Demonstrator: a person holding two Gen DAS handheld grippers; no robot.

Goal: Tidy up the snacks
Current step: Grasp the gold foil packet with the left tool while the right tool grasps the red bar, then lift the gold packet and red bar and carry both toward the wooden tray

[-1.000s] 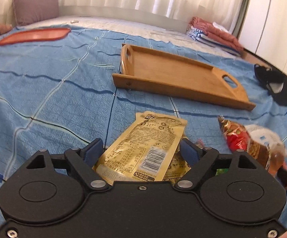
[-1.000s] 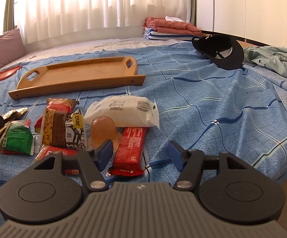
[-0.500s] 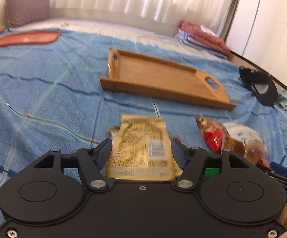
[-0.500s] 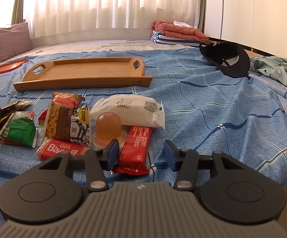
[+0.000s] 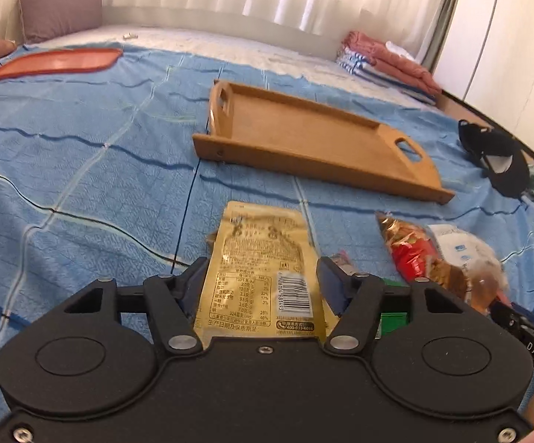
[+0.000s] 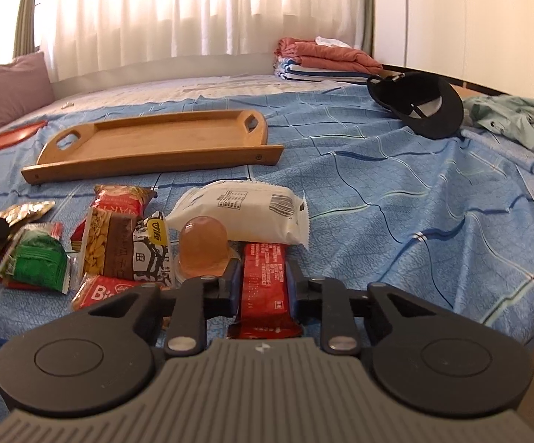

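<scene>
Since a second ago, both grippers have narrowed around snacks. At the lower centre of the left wrist view, the left gripper (image 5: 263, 277) has its blue pads against both edges of a gold packet (image 5: 263, 258), barcode side up, pinching it; the packet's far end points up the frame toward the wooden tray (image 5: 303, 140), which lies well apart on the blue bedspread (image 5: 82, 170). At the lower centre of the right wrist view, the right gripper (image 6: 263, 280), which was spread wide earlier, now has its jaws drawn in against the sides of a red bar (image 6: 263, 288), gripping it. The bar's far end touches a white packet (image 6: 244, 214), and a clear jelly cup (image 6: 204, 247) sits just left of the bar.

Only the right view shows the whole snack pile at lower left: a green packet (image 6: 38, 262), a peanut packet (image 6: 115, 243) and a red biscuit packet (image 6: 97, 291), with the empty tray above them in mid-frame. It also shows a crumpled green garment (image 6: 517, 122) at the right edge. Only the left view shows most of an orange tray (image 5: 56, 62) at upper left. Both views show a black cap (image 6: 421, 107), folded clothes (image 6: 322, 59) and a mauve pillow (image 5: 60, 3).
</scene>
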